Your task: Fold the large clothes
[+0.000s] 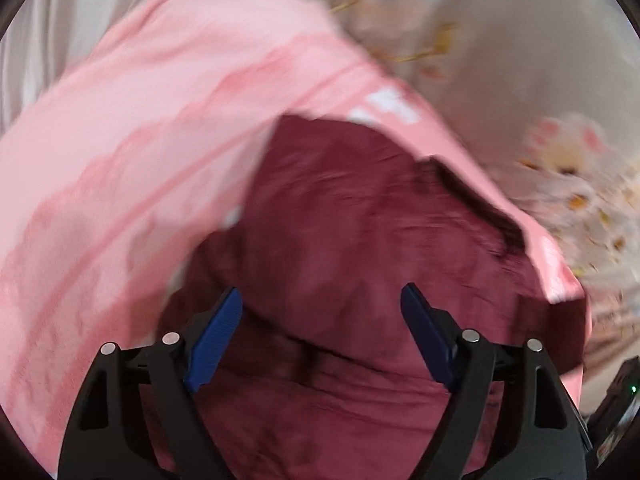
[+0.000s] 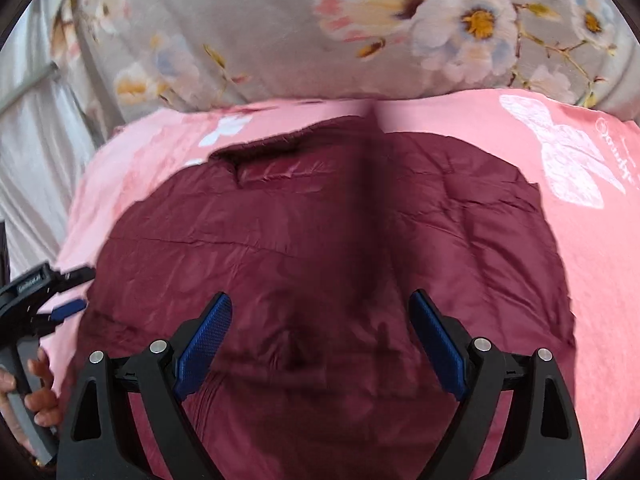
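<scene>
Maroon garment (image 2: pixel 328 240), a large dark-red cloth with soft creases, lies spread flat on a pink sheet (image 2: pixel 600 280) that reaches out past it on the left, the far side and the right. In the right wrist view a darker band runs from its far edge toward the camera through the middle, and at its far left corner a small fold (image 2: pixel 256 156) stands up. The pink sheet carries white butterfly prints (image 2: pixel 568 160), and it lies over a grey bedspread with pale flowers (image 2: pixel 460 24) that fills the far part of that view. The right claw (image 2: pixel 320 312) hangs over the near part of the maroon cloth with its blue pads (image 2: pixel 206 344) wide apart and nothing between them. At the left edge of the same view the left claw (image 2: pixel 70 292) points in toward the cloth's left border, its blue pad tips apart, with a person's hand (image 2: pixel 40 396) wrapped around its grey handle. The left wrist view is blurred: there the left claw (image 1: pixel 322 300) stands open above the maroon garment (image 1: pixel 360 240), its pads (image 1: pixel 216 340) clear of the cloth, with the pink sheet (image 1: pixel 140 140) sweeping across the left and top and the flowered bedspread (image 1: pixel 572 184) to the right.
</scene>
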### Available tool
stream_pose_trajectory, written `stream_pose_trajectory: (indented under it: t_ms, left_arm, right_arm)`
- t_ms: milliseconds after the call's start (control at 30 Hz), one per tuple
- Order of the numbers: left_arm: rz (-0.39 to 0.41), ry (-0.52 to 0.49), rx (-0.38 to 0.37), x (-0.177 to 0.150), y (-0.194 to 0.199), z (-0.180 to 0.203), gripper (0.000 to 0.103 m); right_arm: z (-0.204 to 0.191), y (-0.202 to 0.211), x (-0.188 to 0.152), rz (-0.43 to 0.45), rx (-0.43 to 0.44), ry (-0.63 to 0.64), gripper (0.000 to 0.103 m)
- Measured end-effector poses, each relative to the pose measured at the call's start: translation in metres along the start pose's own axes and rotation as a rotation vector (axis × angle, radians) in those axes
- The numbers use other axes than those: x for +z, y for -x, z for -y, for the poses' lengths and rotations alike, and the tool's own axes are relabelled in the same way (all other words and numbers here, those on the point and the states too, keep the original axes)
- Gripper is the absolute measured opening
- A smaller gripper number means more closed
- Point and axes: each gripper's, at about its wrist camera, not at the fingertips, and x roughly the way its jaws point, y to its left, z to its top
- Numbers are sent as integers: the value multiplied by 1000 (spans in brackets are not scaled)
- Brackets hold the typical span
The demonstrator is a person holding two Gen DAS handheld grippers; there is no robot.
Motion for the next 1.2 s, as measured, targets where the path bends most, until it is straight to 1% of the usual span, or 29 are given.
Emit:
stream_pose_trajectory:
  t_ms: [33,67,100,133,167,233,267,333,400,433,467,500,533,633,733,800,833,867,933,1000,1100,1200]
  left_arm:
    - [-33,31,-1,1,-9,-9,67]
    - [-59,61,-10,1,-16,-17,63]
    - [-64,77,-26,0,-16,-22,63]
    - [-59,94,-45,-1,-11,-27,63]
    - [-56,103,-62,-1,-7,-29,64]
    - [-58,122,-100,0,-2,-31,64]
    - [-67,136,-112,1,-3,-31,64]
    - [-73,177,-118,4,-7,-36,64]
    - [-57,211,-112,9,-15,-35,62]
    - [-44,214,-100,11,-15,-36,48]
    - [-35,209,-91,13,-15,-35,27]
    - [-29,198,-82,16,-15,-34,17]
    - [-24,189,-82,19,-14,-33,0]
    - [29,155,-82,27,0,-27,0]
    - [118,113,-96,33,26,-21,0]
    - [142,105,-105,32,35,-20,0]
    - [151,96,-106,30,39,-21,0]
    - [159,76,-93,26,40,-21,0]
    - [159,39,-54,20,34,-19,0]
    - [120,18,-9,11,19,-22,0]
    - [56,21,33,-3,-4,-32,0]
    - [56,-12,65,-9,-10,-32,0]
  right_arm:
    - [0,-5,2,3,-10,-9,84]
    - [2,-7,5,12,-17,-25,70]
    - [6,-8,7,13,-17,-39,61]
    - [12,-6,9,14,-9,-59,38]
    - [19,-2,13,18,13,-90,19]
    - [33,7,19,32,60,-137,9]
    - [37,12,21,40,75,-152,7]
    - [44,25,29,68,110,-173,5]
    - [46,38,38,92,140,-176,4]
    - [46,46,42,106,158,-177,4]
    - [46,53,46,120,172,-175,4]
    - [46,62,51,137,188,-167,4]
    - [45,70,56,153,200,-159,4]
    - [43,94,65,206,232,-144,4]
    - [44,110,65,258,254,-136,3]
    - [46,115,58,281,253,-125,3]
    - [48,112,52,276,234,-117,3]
    - [50,108,47,263,216,-112,3]
    - [60,80,29,176,177,-129,3]
    - [69,56,14,104,154,-158,3]
    - [81,23,-12,13,111,-189,3]
    - [88,2,-31,-49,98,-211,3]
